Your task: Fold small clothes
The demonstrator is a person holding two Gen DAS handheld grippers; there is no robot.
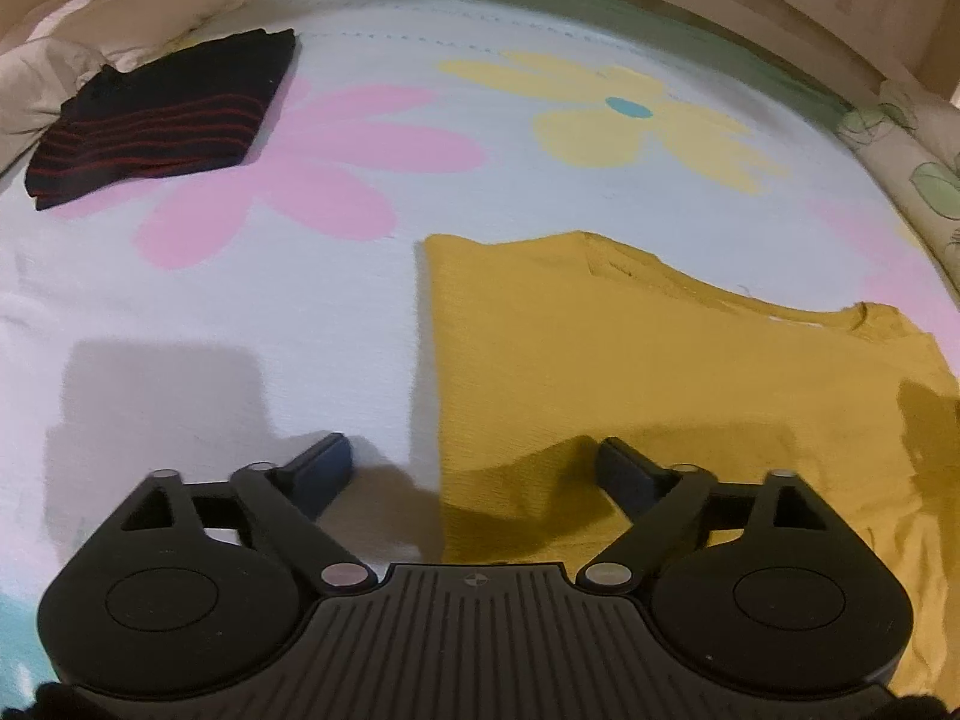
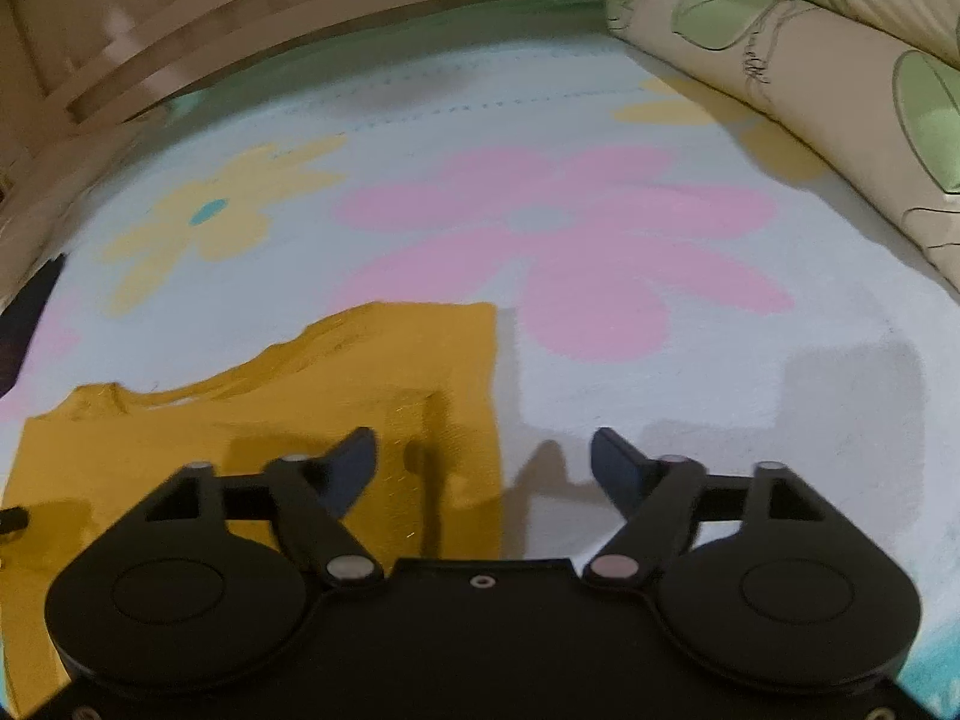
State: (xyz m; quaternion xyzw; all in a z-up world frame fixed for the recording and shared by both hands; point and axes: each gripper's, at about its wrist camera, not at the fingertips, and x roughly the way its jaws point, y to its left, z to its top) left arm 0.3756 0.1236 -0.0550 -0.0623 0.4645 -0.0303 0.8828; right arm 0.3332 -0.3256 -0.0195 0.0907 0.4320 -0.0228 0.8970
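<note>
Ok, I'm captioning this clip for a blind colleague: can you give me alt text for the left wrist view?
A mustard-yellow shirt lies partly folded on a pale blue bedsheet printed with big pink and yellow flowers. The left gripper hovers over the shirt's left edge, jaws open and empty. A folded black garment with red stripes sits far left.

The left gripper (image 1: 474,468) gapes over a yellow shirt's (image 1: 630,372) edge (lower right); a dark striped garment (image 1: 162,120) lies upper left.
</note>
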